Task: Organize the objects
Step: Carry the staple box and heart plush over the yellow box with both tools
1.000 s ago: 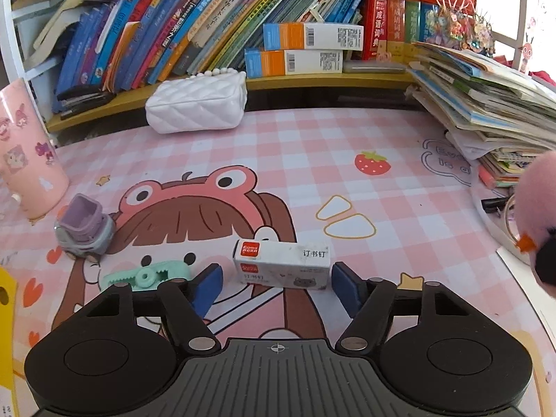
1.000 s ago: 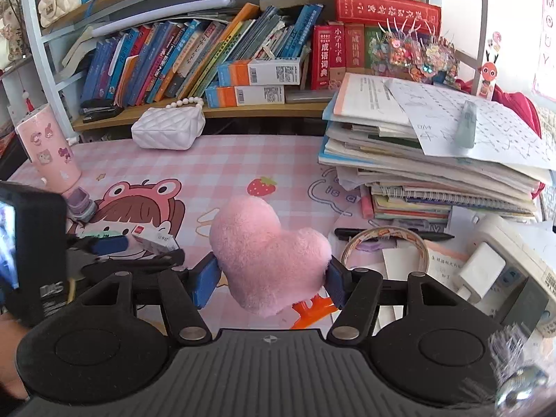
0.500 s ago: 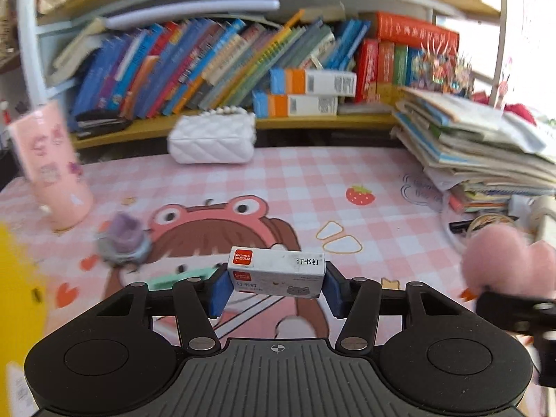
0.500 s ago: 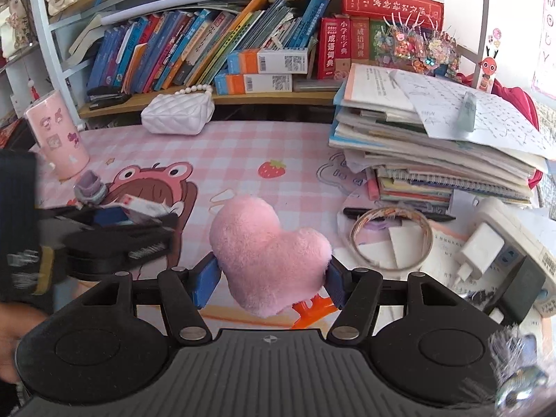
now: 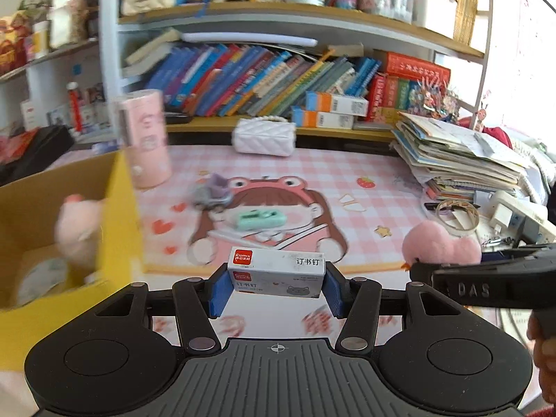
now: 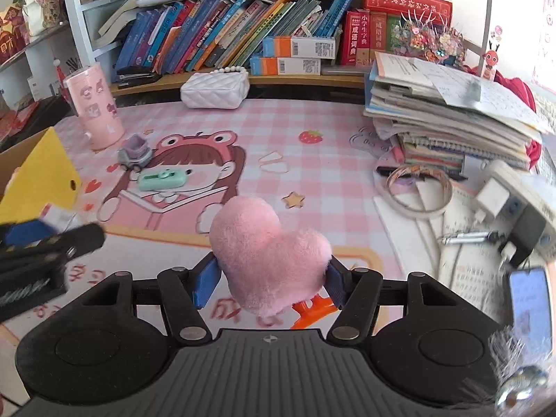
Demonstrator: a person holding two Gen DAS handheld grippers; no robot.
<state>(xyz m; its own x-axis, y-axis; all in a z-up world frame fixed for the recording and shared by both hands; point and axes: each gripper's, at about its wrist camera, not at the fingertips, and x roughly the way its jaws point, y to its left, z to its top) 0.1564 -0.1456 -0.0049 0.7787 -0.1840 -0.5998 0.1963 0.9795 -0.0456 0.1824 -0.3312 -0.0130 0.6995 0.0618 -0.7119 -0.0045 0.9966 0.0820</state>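
The left tool (image 5: 276,286) is gripping a staple box (image 5: 277,272) just right of the yellow bin (image 5: 120,215); the right tool (image 6: 269,276), further right, is clamping a plush heart (image 6: 266,250).

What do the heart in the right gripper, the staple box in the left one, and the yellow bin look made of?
Heart: soft plush, fuzzy pink pile; an orange, plastic-looking clip shows beneath. Staple box: printed paperboard, by its crisp edges and matte faces. Yellow bin: probably cardboard, with a brown inside and a thin folded wall, though it is blurred.
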